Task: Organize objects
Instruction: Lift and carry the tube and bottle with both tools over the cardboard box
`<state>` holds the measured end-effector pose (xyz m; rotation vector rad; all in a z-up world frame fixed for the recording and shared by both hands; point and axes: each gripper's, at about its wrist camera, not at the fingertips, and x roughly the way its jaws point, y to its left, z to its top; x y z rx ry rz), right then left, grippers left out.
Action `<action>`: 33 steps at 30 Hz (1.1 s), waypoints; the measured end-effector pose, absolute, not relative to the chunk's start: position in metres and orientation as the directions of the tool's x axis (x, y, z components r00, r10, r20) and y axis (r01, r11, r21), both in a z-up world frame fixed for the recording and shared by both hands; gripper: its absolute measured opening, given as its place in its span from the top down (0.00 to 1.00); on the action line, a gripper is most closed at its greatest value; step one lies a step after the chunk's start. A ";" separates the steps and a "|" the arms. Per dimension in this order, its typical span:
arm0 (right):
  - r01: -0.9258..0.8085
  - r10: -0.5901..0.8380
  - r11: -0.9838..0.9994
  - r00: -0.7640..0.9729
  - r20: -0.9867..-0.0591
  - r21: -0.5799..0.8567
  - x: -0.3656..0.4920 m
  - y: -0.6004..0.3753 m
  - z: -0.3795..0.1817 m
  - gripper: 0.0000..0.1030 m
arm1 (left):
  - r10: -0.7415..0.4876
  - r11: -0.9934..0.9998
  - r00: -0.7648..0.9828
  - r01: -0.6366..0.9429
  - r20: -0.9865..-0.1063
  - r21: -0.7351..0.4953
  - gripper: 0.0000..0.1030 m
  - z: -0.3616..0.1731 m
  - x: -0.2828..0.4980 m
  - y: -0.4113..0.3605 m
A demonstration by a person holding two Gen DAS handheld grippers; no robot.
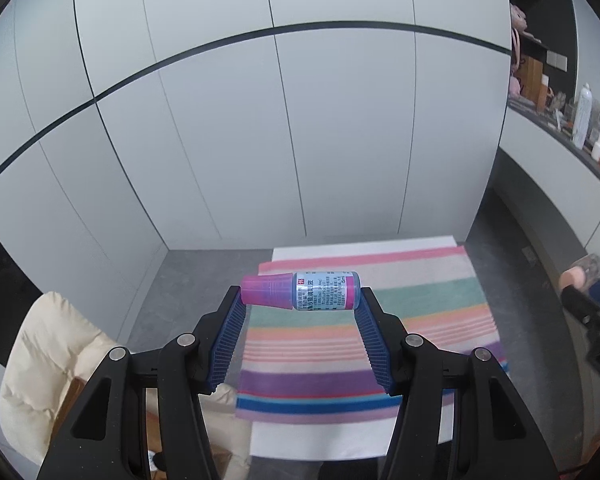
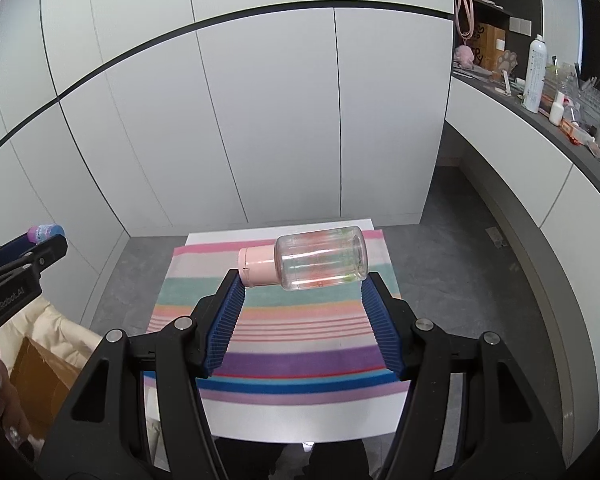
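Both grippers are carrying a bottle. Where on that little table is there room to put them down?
The whole striped towel lies bare, bordered by the white table edges and grey floor. Both the small pink bottle and the clear bottle would fit there. The shelf at right is crowded.
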<state>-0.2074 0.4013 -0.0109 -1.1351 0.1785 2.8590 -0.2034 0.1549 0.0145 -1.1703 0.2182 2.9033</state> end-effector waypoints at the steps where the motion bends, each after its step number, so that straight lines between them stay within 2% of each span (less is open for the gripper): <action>1: -0.096 0.011 -0.992 -0.730 -0.684 0.086 -0.201 0.401 -0.012 0.39 | -0.034 -0.990 -0.710 -0.073 -0.704 0.121 0.44 0.011 -0.198 0.151; 5: -0.104 0.030 -0.992 -0.742 -0.670 0.070 -0.172 0.399 -0.018 0.39 | -0.010 -0.993 -0.669 -0.083 -0.744 0.088 0.44 -0.001 -0.180 0.128; 10: -0.108 0.034 -0.992 -0.737 -0.675 0.068 -0.142 0.395 -0.027 0.39 | -0.043 -0.998 -0.678 -0.001 -0.734 0.060 0.44 -0.007 -0.150 0.087; 15: -0.104 0.046 -0.994 -0.703 -0.709 0.039 -0.122 0.389 -0.041 0.39 | -0.089 -0.996 -0.669 0.072 -0.738 0.055 0.44 -0.020 -0.125 0.054; 23: -0.095 -0.005 -0.992 -0.647 -0.762 0.087 -0.089 0.389 -0.062 0.38 | -0.120 -0.991 -0.665 0.129 -0.737 0.045 0.44 -0.034 -0.086 0.023; 29: -0.100 0.004 -0.992 -0.653 -0.757 0.081 -0.083 0.383 -0.059 0.38 | -0.148 -0.981 -0.641 0.192 -0.753 0.029 0.44 -0.050 -0.083 -0.004; 33: -0.101 0.053 -0.995 -0.669 -0.742 0.021 -0.086 0.368 -0.056 0.38 | -0.151 -0.971 -0.607 0.238 -0.780 0.004 0.44 -0.062 -0.084 -0.029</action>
